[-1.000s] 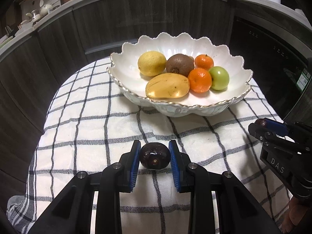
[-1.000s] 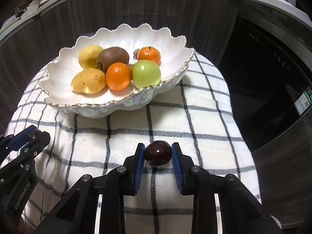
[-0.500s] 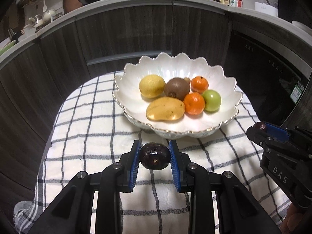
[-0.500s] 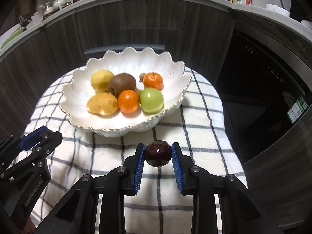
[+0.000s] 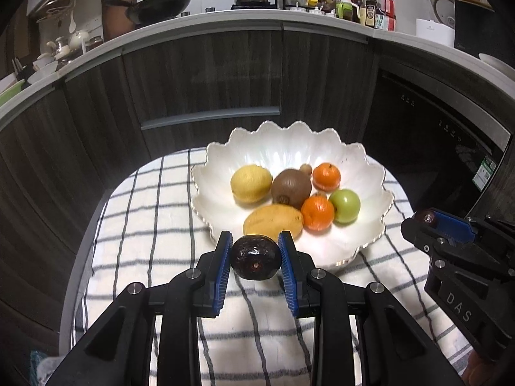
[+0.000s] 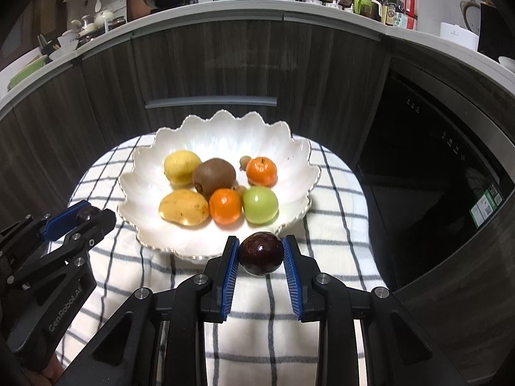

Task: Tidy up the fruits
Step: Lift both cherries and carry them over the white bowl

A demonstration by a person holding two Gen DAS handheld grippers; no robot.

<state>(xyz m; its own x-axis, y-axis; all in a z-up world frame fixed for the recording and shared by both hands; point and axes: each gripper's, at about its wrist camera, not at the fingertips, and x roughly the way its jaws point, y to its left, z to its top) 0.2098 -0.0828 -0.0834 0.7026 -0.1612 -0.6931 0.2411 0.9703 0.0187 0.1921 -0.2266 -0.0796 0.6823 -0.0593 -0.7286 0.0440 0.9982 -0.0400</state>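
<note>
Two dark purple-brown round fruits, one per gripper. Left gripper is clamped on the left dark fruit, blue pads pressed to its flanks, stem scar facing the camera. Right gripper likewise closed on the right dark fruit, glossy side up. Both fruits are held clear of the cloth, just short of the near rim of the bowl. Side-on pinch at the widest girth looks chosen so a round, smooth fruit cannot roll out during carry.

Judgement: both fruits are bound for the bowl; the step in hand is the carry-in, release not yet made.

Bowl: white, scalloped, gold-edged, sitting on the checked cloth that covers the surface. Contents crowd the middle and near side: lemon, kiwi, mango lying lengthwise at the near rim, two mandarins, green apple, and a small brown fruit behind the kiwi, too hidden to name.

In the way: the mango sits directly ahead of the left fingers; mandarin and apple ahead of the right. Free floor shows at the far side and far left of the bowl. The raised rim must be cleared first.

Around: dark cabinet fronts behind, a dark appliance door to the right.
</note>
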